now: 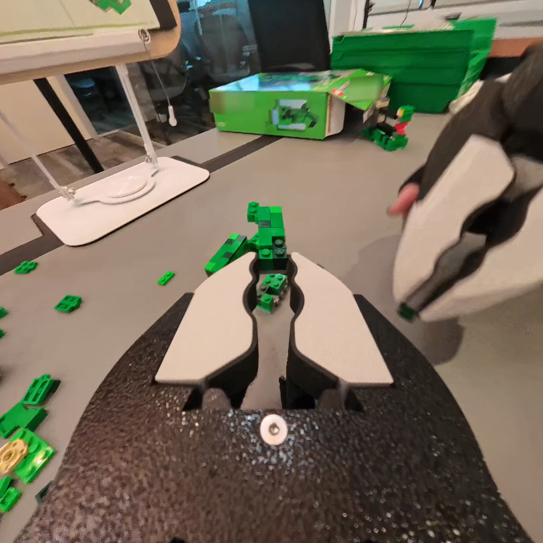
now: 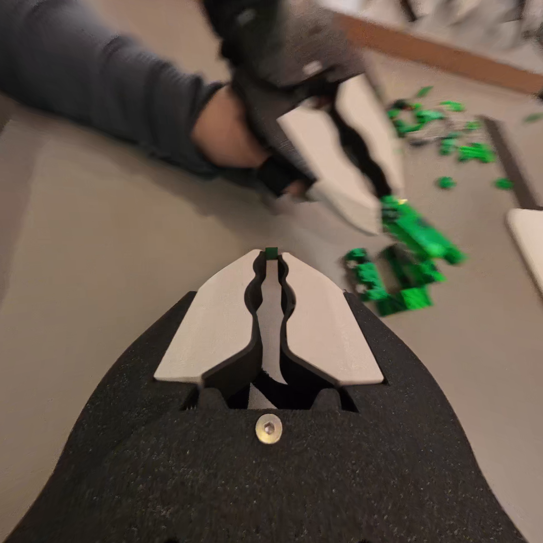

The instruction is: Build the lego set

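Note:
My left gripper (image 1: 274, 258) is shut on the near end of a green lego assembly (image 1: 269, 226), which reaches away from the fingertips just above the grey table (image 1: 323, 188). A smaller green sub-assembly (image 1: 271, 291) lies on the table under the fingers. My right gripper (image 2: 271, 255) is shut on a small dark green brick (image 2: 271, 253) and held above the table. In the left wrist view it (image 1: 410, 308) hangs to the right of the assembly with the brick (image 1: 407, 313) at its tip. The right wrist view, blurred, shows the left gripper (image 2: 379, 211) with the assembly (image 2: 417, 232).
Loose green plates (image 1: 69, 302) and a gold round piece (image 1: 11, 458) lie at the left. A white stand base (image 1: 123, 199) sits at the far left. A green box (image 1: 279, 114) and a small built model (image 1: 388, 132) stand at the back. More green parts (image 2: 393, 279) lie beside the assembly. Left tips to right tips: about 8 cm.

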A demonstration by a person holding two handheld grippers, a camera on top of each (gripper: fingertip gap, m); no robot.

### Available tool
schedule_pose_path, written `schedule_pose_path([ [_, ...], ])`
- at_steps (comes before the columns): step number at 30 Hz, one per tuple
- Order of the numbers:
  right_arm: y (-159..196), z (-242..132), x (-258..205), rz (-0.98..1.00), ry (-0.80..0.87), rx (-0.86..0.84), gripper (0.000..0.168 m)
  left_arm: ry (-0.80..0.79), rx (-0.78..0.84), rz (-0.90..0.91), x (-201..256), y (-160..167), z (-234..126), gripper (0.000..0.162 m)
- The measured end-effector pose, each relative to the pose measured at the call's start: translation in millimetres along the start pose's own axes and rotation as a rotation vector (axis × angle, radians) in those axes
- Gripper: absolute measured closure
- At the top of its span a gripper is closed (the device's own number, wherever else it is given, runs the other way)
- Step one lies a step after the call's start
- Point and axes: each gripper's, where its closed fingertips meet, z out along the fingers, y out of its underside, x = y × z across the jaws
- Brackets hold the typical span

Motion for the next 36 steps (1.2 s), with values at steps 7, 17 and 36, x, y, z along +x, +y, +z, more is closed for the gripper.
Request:
schedule_pose_path([
  [7, -21.9, -14.4, 56.6, 0.153, 0.345, -0.025, 0.162, 0.0, -0.056, 0.028, 12.4, 5.5, 6.1, 0.145],
  [17, -11.4, -5.3, 62.0, 0.196, 0.344, -0.17, 0.161, 0.046, -0.061, -0.007, 21.7, 5.3, 7.7, 0.145],
  [36, -3.7, -7.3, 54.3, 0.169, 0.252, -0.26, 0.161, 0.124, -0.064, 0.024, 33.1, 5.2, 8.4, 0.145],
])
